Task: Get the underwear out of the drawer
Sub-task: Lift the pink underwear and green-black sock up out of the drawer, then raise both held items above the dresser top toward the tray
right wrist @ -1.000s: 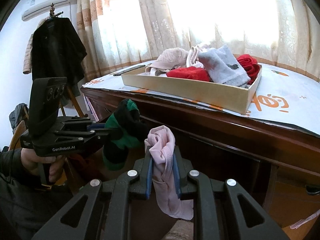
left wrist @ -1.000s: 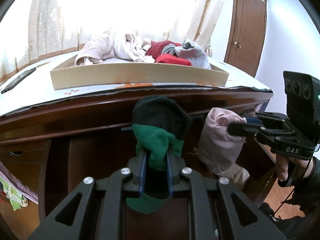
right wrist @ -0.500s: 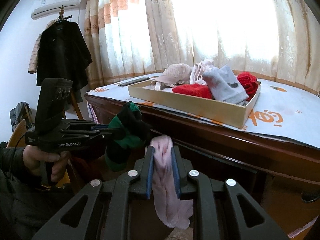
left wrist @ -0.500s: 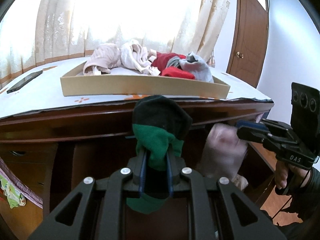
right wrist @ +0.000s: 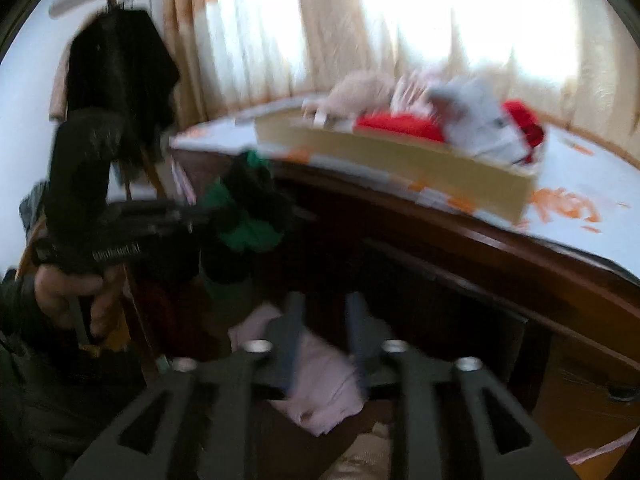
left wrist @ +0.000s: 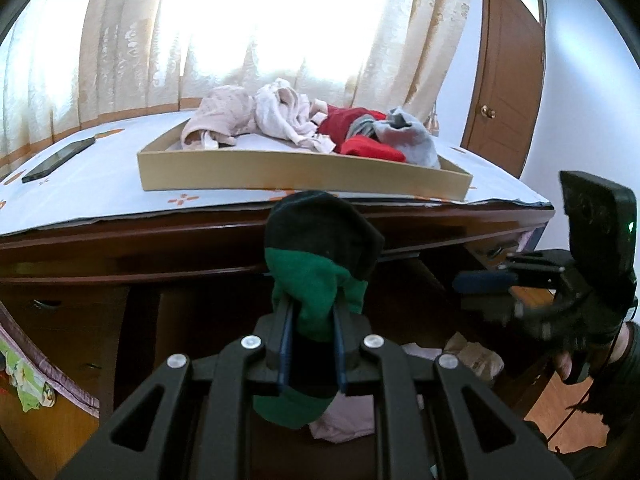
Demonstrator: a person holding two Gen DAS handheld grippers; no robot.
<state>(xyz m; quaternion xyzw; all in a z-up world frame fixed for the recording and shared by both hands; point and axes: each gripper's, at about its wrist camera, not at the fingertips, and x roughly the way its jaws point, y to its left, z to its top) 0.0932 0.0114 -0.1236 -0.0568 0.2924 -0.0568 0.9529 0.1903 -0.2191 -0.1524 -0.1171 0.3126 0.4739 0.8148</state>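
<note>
Phone (left wrist: 58,159), left of tray (left wrist: 280,174) on tabletop. Left gripper (left wrist: 312,332), below tray: fingers clenched on green-black garment (left wrist: 316,276). Right gripper (right wrist: 322,320): fingers just parted, empty; pink underwear (right wrist: 320,384) released, dropped below them, not yet in tray.

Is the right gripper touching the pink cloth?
Apart. In the right wrist view the right gripper has just been opening, and the pink cloth lies below its spread fingers, dropped rather than pinched, though the picture is blurred.

tray (left wrist: 304,172) on dresser top (left wrist: 120,196) | phone (left wrist: 58,159) left of tray | clothes (left wrist: 280,120) in tray
</note>
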